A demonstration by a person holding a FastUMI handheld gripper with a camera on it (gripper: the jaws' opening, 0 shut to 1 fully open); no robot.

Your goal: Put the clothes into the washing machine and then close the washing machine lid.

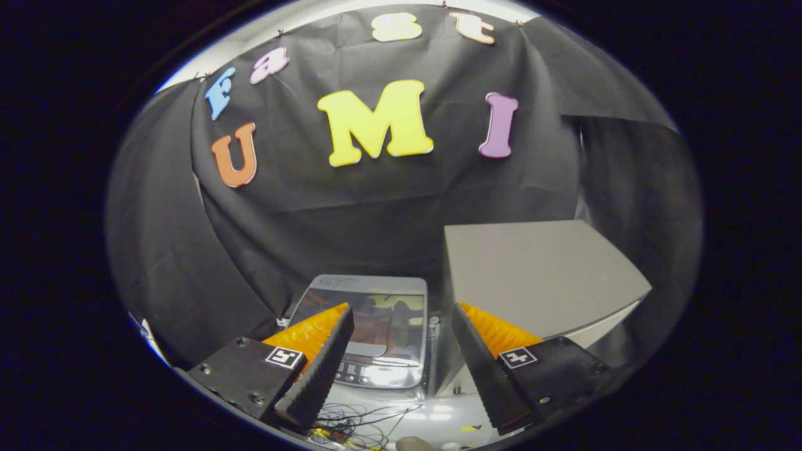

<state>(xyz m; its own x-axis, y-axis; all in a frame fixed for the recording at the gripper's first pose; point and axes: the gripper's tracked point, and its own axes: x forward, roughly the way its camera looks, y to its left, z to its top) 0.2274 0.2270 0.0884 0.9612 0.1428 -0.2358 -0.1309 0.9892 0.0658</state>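
Here the gripper is spread wide, and nothing is held between its two fingers. In the gap between the fingers, a little ahead of them and lower down, stands the washing machine. Its lid is down and lies flat on top; the lid is dark and glossy, and it reflects some colours from the wall behind. At the near edge of the machine there is a pale control panel with small buttons. Just to the right of the machine, touching or almost touching it, stands a big grey box, taller than the machine; the right finger partly covers its lower corner. Near the fingers, on the pale floor, lies a bundle of thin wires. Black cloth hangs behind everything. I cannot make out any clothes.
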